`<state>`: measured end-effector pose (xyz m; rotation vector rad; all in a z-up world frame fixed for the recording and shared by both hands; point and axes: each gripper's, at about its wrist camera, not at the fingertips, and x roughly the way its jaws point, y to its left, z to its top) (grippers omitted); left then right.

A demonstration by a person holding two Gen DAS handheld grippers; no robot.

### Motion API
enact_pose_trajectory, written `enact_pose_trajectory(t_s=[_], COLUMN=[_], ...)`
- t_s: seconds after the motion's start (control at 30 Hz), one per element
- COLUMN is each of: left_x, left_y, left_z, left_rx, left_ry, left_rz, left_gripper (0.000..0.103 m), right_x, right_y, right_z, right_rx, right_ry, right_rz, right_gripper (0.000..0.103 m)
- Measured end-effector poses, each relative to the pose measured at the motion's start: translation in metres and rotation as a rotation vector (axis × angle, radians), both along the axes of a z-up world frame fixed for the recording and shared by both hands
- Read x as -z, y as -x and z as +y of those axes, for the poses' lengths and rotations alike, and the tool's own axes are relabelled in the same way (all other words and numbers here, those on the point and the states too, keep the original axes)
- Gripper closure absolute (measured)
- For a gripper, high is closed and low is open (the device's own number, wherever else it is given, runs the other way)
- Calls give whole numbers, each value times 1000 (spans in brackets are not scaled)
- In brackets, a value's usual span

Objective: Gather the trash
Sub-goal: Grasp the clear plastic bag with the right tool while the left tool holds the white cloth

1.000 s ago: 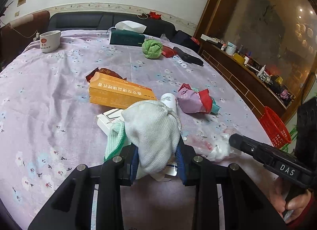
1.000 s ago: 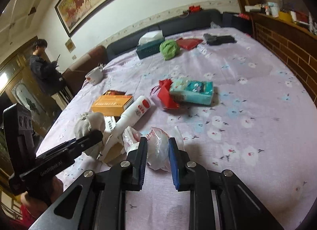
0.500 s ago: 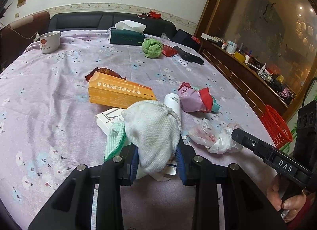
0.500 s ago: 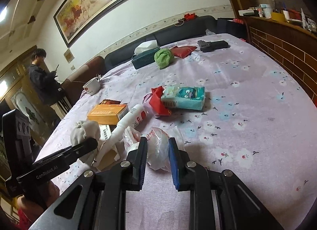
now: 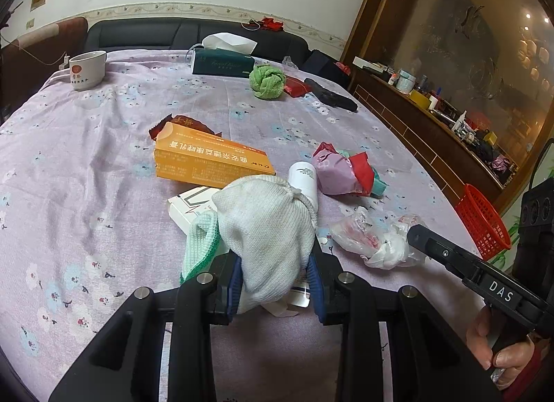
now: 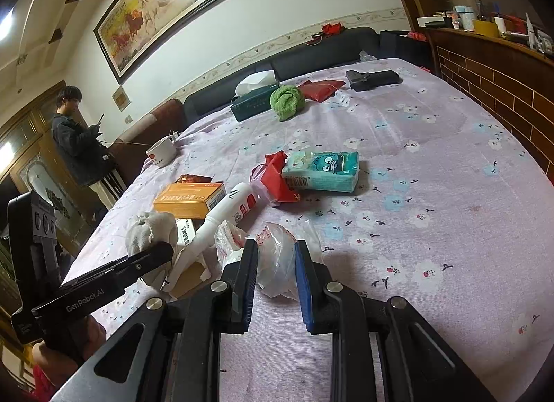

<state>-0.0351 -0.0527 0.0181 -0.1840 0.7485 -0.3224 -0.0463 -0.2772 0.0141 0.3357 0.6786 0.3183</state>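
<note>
Two grips are loaded at once, and we judge each could fail in its own way. On the left, our left gripper [image 5: 275,282] pinches a bunched white knit glove [image 5: 268,228]; its green-edged cuff [image 5: 199,246] hangs free outside the pads, so it may snag the white carton [image 5: 188,202] just beside it as we lift, or the soft knit may slide out. A white bottle [image 6: 221,218] lies touching the glove and the bag, and dragging either could roll it across the floral tablecloth [image 6: 432,166]. At centre, the orange box [image 5: 207,163], the brown wrapper [image 5: 183,123] behind it, and the red-and-pink wrapper wad [image 5: 341,171] beside the tissue pack [image 6: 322,171] are uncollected. On the right, our right gripper [image 6: 275,272] is closed on a crumpled clear plastic bag [image 6: 273,256], which sits on the cloth; the film is slick and only part lies between the pads, so it may pull through or tear. The red basket [image 5: 483,220], probably the bin, sits past the table edge at far right; we risk dropping a piece on the way over.
</note>
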Motion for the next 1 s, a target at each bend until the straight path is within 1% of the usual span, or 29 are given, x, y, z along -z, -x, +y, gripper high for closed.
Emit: enact_pose_trajectory(t_s=[0.67,1.0], left_x=[1,2], left_y=[0,0], left_z=[1,0], left_rx=[-2,-28], left_ry=[-2,-24], left_rz=[1,5], left_gripper=[72,72], right_x=[1,2], right_y=[-1,-4], right_z=[-1,-1], right_rx=[8,12], right_ry=[2,13], right_rz=[3,10], right_gripper=[80,80])
